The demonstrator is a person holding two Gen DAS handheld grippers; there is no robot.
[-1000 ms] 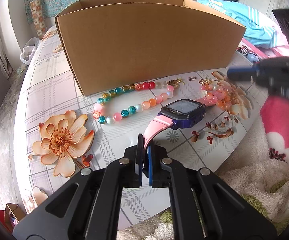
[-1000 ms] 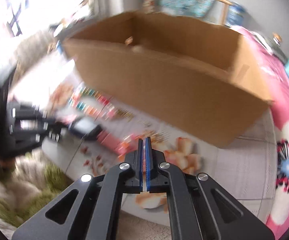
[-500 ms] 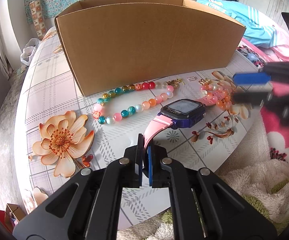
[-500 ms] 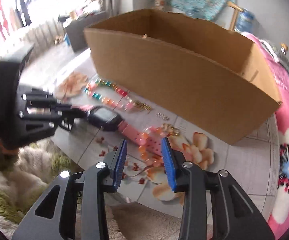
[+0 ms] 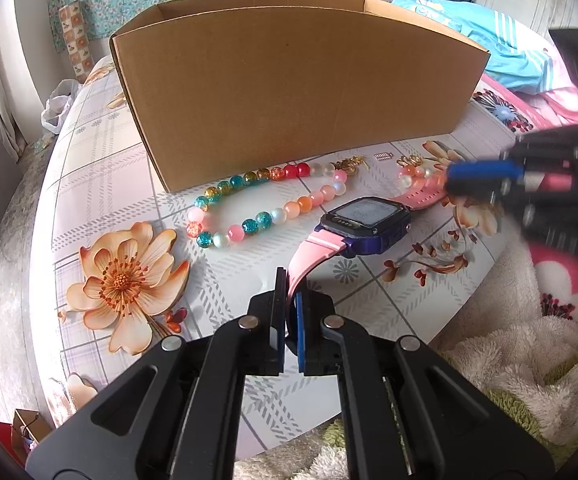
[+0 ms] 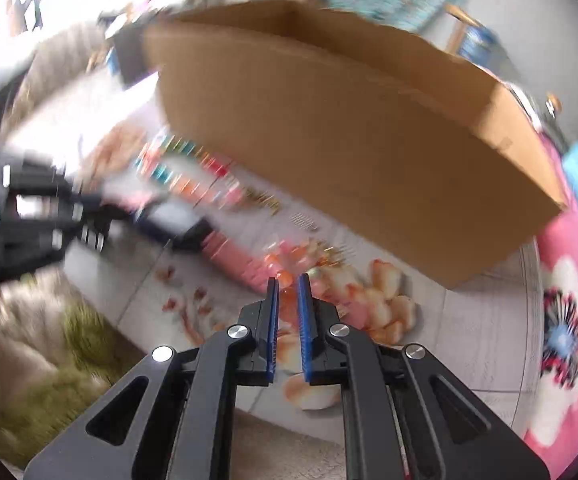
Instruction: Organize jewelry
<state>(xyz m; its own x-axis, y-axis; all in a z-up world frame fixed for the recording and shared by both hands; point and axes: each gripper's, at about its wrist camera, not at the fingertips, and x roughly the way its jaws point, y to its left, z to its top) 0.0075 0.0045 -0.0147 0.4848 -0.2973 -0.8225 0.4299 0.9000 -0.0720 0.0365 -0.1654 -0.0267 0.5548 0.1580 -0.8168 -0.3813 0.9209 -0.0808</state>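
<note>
The left gripper (image 5: 291,300) is clamped tight on the pink strap of the purple-cased smartwatch (image 5: 367,220), whose face lies flat on the round table with the floral plaid cloth (image 5: 101,184), strap arching up into the blue-padded jaws. Just behind the watch curls the necklace of large multicoloured glass beads (image 5: 265,204), touching the front wall of the open brown cardboard box (image 5: 297,92). Over on the right edge of the left view, the right gripper (image 6: 288,292) comes in blurred, down at the far end of the watch's other strap and the small bracelet of pink and orange beads (image 5: 419,172). From its own camera the picture is smeared; its jaws have just been closing and now stand only a narrow gap apart, with some orange beads showing between the pads. Whether the pads are pressing on those beads cannot be told through the blur. A tiny gold clasp (image 5: 353,162) and earring bits lie near the box's foot.
</note>
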